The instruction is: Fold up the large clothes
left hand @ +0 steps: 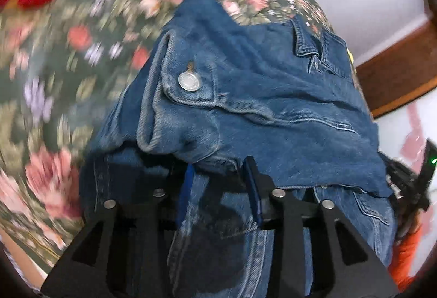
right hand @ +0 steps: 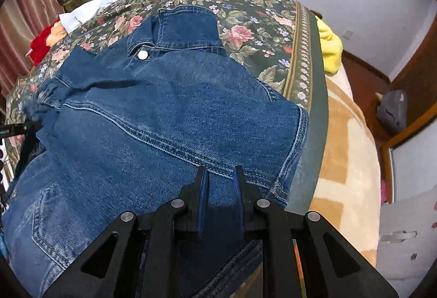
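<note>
Right up close in the right wrist view, the right claw (right hand: 220, 175) sits low over the denim jacket (right hand: 164, 112), its two fingers set a little apart with a strip of blue cloth between them; whether the pads actually bite that cloth I can't tell from here. Over on the left wrist view the left claw (left hand: 221, 169) has its fingers spread wider, a bunched fold and cuff of the jacket (left hand: 245, 96) heaped at the tips; again, gripping or just nudging, cannot say. That view is smeared with blur, so this hand looks to be on the move.

The jacket itself lies on the bed, on a dark floral bedspread (right hand: 245, 11), with one part doubled over the body. Its collar (right hand: 185, 25) points toward the far side, one silver button (right hand: 142, 54) showing at the neck.

My read: a fold across the body is under way. To do it well, both claws want hold of the same edge, level with each other, so the heavy denim goes over flat rather than in a twist. Keep the side seam (right hand: 297, 139) near the bedspread border lined up, and press out the rumpled left side before letting go.

Further off, white cloth (right hand: 90, 8) and a red garment (right hand: 43, 44) lie at the far left of the bed, a yellow item (right hand: 330, 47) at the right edge
</note>
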`<state>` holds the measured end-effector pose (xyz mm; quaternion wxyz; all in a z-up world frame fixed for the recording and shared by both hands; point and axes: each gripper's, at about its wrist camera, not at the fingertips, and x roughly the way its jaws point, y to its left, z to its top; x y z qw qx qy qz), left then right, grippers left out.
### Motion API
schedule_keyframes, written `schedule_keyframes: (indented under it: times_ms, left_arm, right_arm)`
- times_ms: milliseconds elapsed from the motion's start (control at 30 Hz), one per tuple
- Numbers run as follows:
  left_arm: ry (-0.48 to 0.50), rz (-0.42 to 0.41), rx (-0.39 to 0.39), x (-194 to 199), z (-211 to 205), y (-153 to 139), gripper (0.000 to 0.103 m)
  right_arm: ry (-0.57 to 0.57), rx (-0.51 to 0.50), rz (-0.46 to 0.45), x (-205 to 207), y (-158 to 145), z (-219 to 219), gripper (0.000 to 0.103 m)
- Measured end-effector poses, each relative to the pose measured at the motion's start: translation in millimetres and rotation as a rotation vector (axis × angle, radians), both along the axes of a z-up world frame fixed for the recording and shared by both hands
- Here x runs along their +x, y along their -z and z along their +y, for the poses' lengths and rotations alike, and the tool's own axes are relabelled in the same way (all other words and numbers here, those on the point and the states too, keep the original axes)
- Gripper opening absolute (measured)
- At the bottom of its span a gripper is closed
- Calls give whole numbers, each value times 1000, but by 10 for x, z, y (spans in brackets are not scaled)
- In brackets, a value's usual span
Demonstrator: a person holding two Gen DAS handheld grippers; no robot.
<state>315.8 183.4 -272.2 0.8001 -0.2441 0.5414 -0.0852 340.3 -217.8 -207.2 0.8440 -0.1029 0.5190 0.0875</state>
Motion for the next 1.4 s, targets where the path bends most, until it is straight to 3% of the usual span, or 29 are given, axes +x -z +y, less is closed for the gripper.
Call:
schedule_keyframes:
  times_ms: [100,233,333,500,633,667,700,767,867,1000,1133,1267,1400]
  left_arm:
    - [-34,-10,-48,-92,99,-14,49]
    - [-40,-54,25,-140,148,-209,50]
    - [-55,-90,60,-73,224,-337,59]
    - [-64,-63,55,203,229,-233,61]
    - [-87,-64,228,306,110,-130,52]
    - [-84,-73,286,323,44,-114,50]
    - [-78,-82,321,330,-2,-107,50]
    - [-55,-99,404,322,-96,-83,50]
    - [-36,-97,451,305,-128,-61,50]
    - [-29,-78,422,267,-74,-165,50]
    - [-36,-127,414,248,-11,-424,51]
    - [-43,-170,434,365,62,-640,63]
    - [-42,-157,390,628,136,-682,64]
  right_arm:
    - [-4,-38,-11,-19,3,47,14]
    - [-14,-100,-37,-61,12,105,16]
    - [3,-89,-48,-70,12,69,18]
    - [20,-71,-54,-97,15,32,19]
    - [24,-96,-62,-128,15,33,21]
    - [34,-120,-66,-138,16,22,34]
    - [71,-183,-86,-148,16,-8,68]
    - [133,-239,-134,-180,-24,-136,102]
    - [160,-89,-71,-200,-69,-404,103]
    - [210,17,-35,-245,-135,-657,103]
    - [229,102,-31,-268,-223,-802,103]
    - [255,223,-34,-148,-288,-906,102]
    - [289,394,-8,74,-314,-1005,102]
